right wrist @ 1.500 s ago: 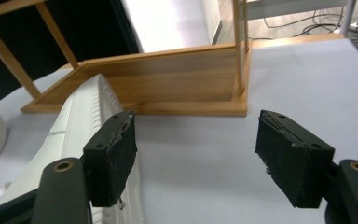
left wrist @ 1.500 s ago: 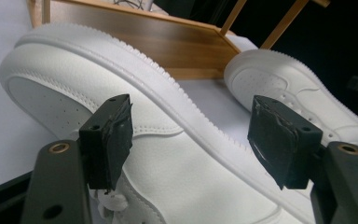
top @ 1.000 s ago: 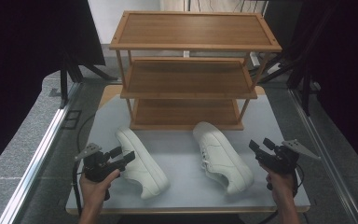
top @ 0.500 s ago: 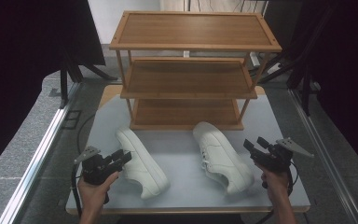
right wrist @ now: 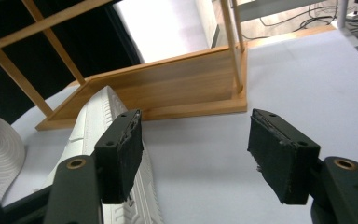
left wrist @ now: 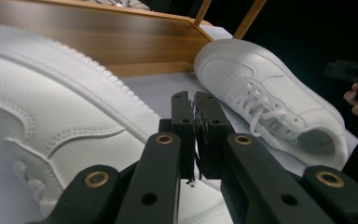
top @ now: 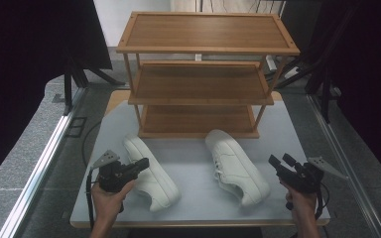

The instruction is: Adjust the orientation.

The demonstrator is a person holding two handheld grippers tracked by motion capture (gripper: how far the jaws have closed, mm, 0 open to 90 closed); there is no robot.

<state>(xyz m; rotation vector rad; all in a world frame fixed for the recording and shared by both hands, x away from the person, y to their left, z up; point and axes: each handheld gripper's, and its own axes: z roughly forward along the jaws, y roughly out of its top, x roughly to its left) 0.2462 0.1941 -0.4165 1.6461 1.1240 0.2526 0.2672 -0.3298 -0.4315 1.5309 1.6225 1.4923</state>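
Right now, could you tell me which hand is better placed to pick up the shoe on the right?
Right, probably: its tongs are open beside the right shoe.

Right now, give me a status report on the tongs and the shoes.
Left tongs shut, empty, over the left shoe. Right tongs open, empty, beside the right shoe. Both shoes on the table; rack shelves bare.

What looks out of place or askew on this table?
Both white shoes lie on the table, not on the rack, whose shelves are bare. The left shoe and right shoe both sit aslant, not parallel. Nothing looks damaged or spilled.
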